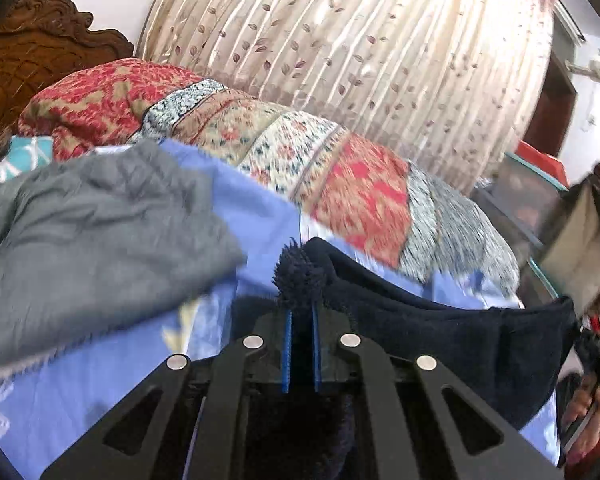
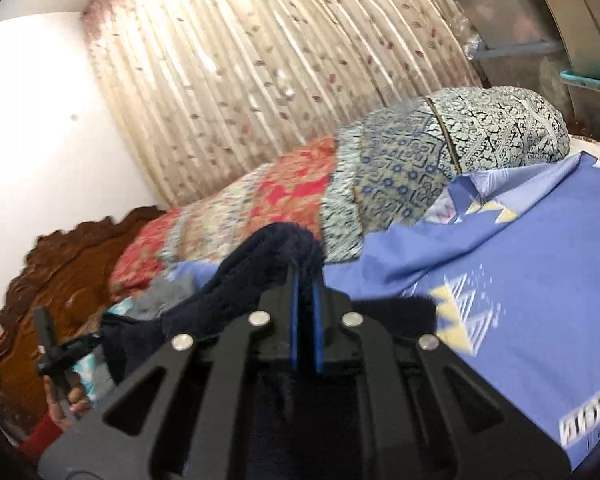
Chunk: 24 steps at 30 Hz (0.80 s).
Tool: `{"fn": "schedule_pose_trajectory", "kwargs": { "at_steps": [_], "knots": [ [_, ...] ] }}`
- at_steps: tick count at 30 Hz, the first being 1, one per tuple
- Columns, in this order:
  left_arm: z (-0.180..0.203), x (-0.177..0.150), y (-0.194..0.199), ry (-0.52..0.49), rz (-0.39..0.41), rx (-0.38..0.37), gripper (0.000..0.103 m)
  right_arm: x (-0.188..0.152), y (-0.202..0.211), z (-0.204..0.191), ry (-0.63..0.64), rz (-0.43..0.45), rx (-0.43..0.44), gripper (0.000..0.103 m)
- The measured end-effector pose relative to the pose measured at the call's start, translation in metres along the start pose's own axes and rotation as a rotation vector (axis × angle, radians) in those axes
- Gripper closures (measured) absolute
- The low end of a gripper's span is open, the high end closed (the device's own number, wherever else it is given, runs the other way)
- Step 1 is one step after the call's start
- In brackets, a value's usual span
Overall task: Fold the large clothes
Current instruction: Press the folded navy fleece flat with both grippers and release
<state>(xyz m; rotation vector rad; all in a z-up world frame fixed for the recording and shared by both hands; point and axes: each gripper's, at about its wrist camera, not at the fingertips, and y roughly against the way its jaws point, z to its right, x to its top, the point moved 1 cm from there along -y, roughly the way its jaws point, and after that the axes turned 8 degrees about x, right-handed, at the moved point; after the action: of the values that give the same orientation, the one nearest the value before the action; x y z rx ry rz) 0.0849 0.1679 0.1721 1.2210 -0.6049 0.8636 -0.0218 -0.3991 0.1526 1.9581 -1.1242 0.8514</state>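
A dark navy fleece garment hangs stretched between my two grippers above the bed. My left gripper is shut on one fluffy edge of it, which bunches above the blue pads. My right gripper is shut on another edge of the same garment, and the cloth runs off to the left toward the other hand. Most of the garment drops below the fingers, out of sight.
A grey garment lies crumpled on the blue patterned bed sheet at the left. A rolled patchwork quilt runs along the far side under a leaf-print curtain. A carved wooden headboard and stacked storage boxes bound the bed.
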Motion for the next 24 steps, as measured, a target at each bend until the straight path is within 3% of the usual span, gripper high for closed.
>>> {"fn": "schedule_pose_trajectory", "kwargs": {
  "at_steps": [3, 7, 9, 11, 12, 14, 16, 18, 21, 23, 24],
  "knots": [
    [0.013, 0.021, -0.070, -0.037, -0.077, 0.067, 0.072, 0.003, -0.065, 0.033, -0.043, -0.083, -0.139, 0.098],
    [0.026, 0.003, -0.168, -0.143, -0.235, 0.219, 0.072, -0.031, -0.133, 0.082, -0.103, -0.262, -0.341, 0.097],
    [0.027, -0.014, -0.208, -0.183, -0.326, 0.283, 0.070, -0.057, -0.154, 0.105, -0.194, -0.359, -0.342, 0.089],
    [0.025, -0.028, -0.230, -0.202, -0.376, 0.316, 0.070, -0.061, -0.150, 0.106, -0.211, -0.334, -0.330, 0.078],
    [0.026, -0.029, -0.228, -0.209, -0.358, 0.316, 0.069, -0.056, -0.142, 0.101, -0.190, -0.296, -0.333, 0.057],
    [0.024, -0.022, -0.215, -0.203, -0.335, 0.299, 0.066, -0.042, -0.119, 0.087, -0.137, -0.176, -0.342, 0.033],
    [0.017, -0.007, -0.195, -0.159, -0.311, 0.266, 0.065, -0.028, -0.093, 0.071, -0.105, -0.048, -0.335, 0.032],
    [0.003, 0.011, -0.156, -0.050, -0.222, 0.230, 0.060, -0.020, -0.077, 0.045, -0.056, 0.011, -0.294, 0.033],
    [-0.008, 0.020, -0.101, 0.078, -0.085, 0.323, 0.055, -0.024, -0.097, 0.005, 0.049, -0.038, -0.183, 0.036],
    [0.000, 0.018, -0.081, 0.093, -0.030, 0.297, 0.055, -0.040, -0.131, -0.017, 0.126, -0.144, -0.121, 0.044],
    [0.016, 0.013, -0.078, 0.044, -0.030, 0.266, 0.055, -0.048, -0.147, -0.024, 0.160, -0.186, -0.120, 0.047]
  ]
}}
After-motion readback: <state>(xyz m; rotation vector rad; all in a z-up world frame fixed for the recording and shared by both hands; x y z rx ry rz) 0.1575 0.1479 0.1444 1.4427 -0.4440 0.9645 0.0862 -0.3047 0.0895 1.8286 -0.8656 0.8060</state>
